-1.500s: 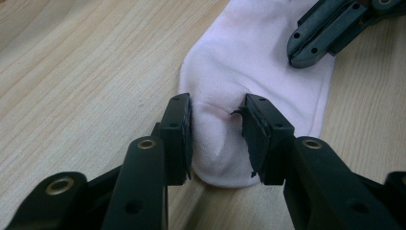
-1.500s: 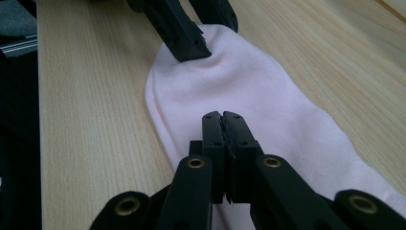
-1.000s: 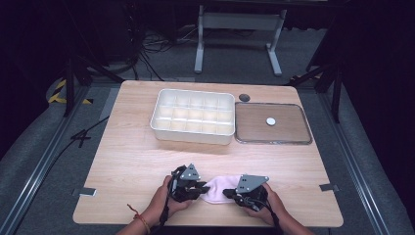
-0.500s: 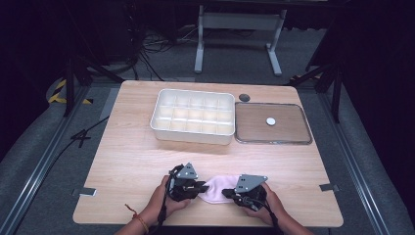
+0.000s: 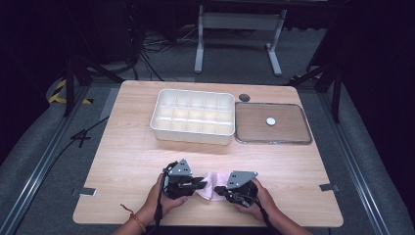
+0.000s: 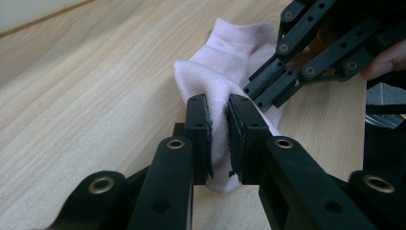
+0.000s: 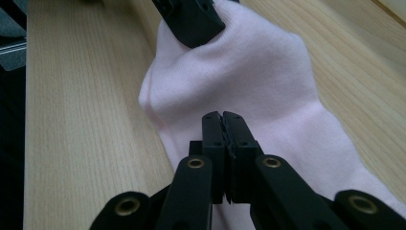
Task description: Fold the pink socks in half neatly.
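High view: pink sock (image 5: pixel 209 185) lies near the table's (image 5: pixel 122 161) front edge, mid-width. Left gripper (image 6: pixel 219 136) clamped on a raised fold; right gripper (image 7: pixel 223 128) pinched on the other end. Soft, light, limp knit, so grab bunched folds or the cuff, not flat cloth.
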Available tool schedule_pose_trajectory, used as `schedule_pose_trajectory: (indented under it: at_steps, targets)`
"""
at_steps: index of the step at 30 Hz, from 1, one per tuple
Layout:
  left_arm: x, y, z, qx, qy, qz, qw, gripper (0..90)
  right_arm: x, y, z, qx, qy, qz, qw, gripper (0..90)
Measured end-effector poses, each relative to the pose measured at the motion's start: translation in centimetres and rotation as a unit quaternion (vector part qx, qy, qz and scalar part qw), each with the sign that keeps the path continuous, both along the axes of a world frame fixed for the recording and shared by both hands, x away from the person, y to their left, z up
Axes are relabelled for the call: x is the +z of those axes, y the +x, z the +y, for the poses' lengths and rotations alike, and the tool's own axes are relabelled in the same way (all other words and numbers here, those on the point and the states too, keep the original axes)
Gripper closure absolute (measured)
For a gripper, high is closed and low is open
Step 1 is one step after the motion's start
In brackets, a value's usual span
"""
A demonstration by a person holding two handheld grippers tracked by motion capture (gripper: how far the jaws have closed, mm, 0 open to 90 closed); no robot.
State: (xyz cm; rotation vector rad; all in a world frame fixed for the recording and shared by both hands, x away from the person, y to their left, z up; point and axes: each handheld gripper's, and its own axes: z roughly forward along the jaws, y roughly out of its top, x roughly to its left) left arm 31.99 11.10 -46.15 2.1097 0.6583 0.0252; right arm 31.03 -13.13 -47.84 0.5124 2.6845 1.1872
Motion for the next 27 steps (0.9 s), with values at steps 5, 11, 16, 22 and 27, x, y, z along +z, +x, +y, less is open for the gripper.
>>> schedule_pose_trajectory:
  at_steps: [5,11,16,22,27]
  targets:
    - [0.4,0.1,0.4,0.006,-0.017,-0.001,0.9998,78.4,0.1,0.3,0.4,0.005,-0.004,0.002,1.0000,88.6]
    - [0.3,0.1,0.0,-0.004,-0.016,-0.001,0.9999,80.7,0.1,0.3,0.5,0.004,-0.004,0.000,1.0000,88.6]
    - [0.2,0.1,-0.3,-0.006,-0.014,-0.003,0.9999,82.1,0.0,0.3,0.5,0.004,-0.002,0.000,1.0000,88.6]
    - [0.5,0.2,0.0,0.002,-0.019,-0.006,0.9998,81.9,0.1,0.3,0.6,0.003,-0.003,0.000,1.0000,88.6]
    - [0.6,0.1,0.1,0.005,-0.019,-0.010,0.9997,81.4,0.1,0.6,1.2,0.004,-0.004,0.002,1.0000,88.6]
